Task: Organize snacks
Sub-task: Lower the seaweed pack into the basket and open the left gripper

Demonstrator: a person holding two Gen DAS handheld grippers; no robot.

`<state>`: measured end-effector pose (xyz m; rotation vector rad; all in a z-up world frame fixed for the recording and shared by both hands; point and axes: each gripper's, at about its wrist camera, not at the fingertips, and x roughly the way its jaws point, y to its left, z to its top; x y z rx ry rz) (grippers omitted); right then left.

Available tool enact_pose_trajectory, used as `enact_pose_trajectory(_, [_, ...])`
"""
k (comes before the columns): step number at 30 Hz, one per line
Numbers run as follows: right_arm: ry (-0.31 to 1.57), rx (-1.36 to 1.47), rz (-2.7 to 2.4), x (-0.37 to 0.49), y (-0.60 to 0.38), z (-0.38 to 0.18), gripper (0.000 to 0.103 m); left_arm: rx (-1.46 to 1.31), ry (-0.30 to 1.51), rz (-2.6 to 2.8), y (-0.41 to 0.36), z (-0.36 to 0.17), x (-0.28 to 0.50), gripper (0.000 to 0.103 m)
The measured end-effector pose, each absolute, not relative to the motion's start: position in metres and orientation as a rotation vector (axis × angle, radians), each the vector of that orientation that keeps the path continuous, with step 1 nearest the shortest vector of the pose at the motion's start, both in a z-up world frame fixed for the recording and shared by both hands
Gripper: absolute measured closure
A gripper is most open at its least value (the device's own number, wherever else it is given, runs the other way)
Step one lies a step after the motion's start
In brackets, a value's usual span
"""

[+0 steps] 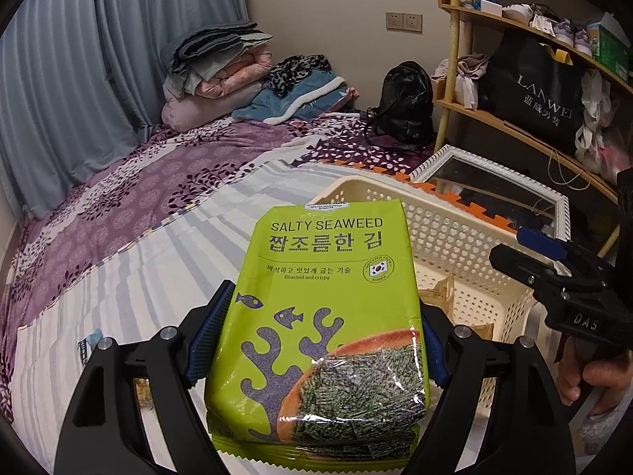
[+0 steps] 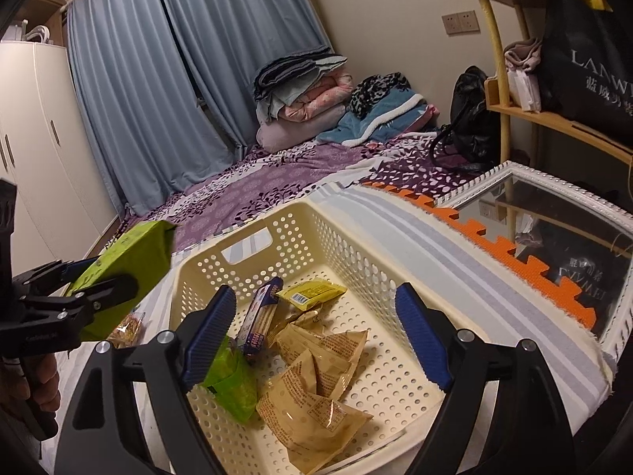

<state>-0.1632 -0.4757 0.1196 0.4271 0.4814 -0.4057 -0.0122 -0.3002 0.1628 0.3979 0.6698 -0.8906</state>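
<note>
Green and shiny, the seaweed pack [image 1: 320, 316] is clamped between the blue pads of the left gripper [image 1: 316, 340], which is closed on its two sides and holds it in the air just beside the cream plastic basket [image 2: 300, 217]. The right gripper [image 2: 316, 340] hangs over the basket with its jaws standing wide and nothing between them. Below it lie the beige snack bags [image 2: 316, 388], a yellow packet [image 2: 310, 295], a blue biscuit box [image 2: 261, 316] and a small green packet [image 2: 233, 384]. I think the risk is the smooth foil: the pack is wide and puffy, so it may slip from the pads or turn before it is over the basket, and then fall on the bed. It may also hit the right gripper, which stands in the way. The basket sits on a striped sheet [image 1: 158, 269] over the purple flowered bedspread [image 1: 166, 174], near a mirror with a white frame [image 2: 554, 213], blue curtains [image 2: 158, 79] and a wooden shelf [image 1: 514, 126].
</note>
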Motion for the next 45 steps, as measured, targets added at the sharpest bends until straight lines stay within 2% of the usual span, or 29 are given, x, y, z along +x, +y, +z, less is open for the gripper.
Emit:
enact_pose_trajectory(8, [0.475,0.443,-0.409,-0.168,-0.482,0.118,0.021,0.365,0.734,-0.974,-0.34,0.153,0.0,0.02])
enact_pose_trajectory(11, [0.478,0.443,-0.408,-0.168,-0.482,0.117,0.021,0.328,0.755,-0.961,-0.342,0.15,0.008,0.012])
enact_pose_trajectory(34, [0.482,0.429,-0.383,-0.16,-0.467,0.123,0.021,0.302,0.812,-0.892,-0.29,0.141,0.013,0.012])
enact_pose_trajectory(45, [0.478,0.436,-0.366,-0.16,-0.466,0.123,0.021,0.355,0.79,-0.796,-0.301,0.125,0.031,0.012])
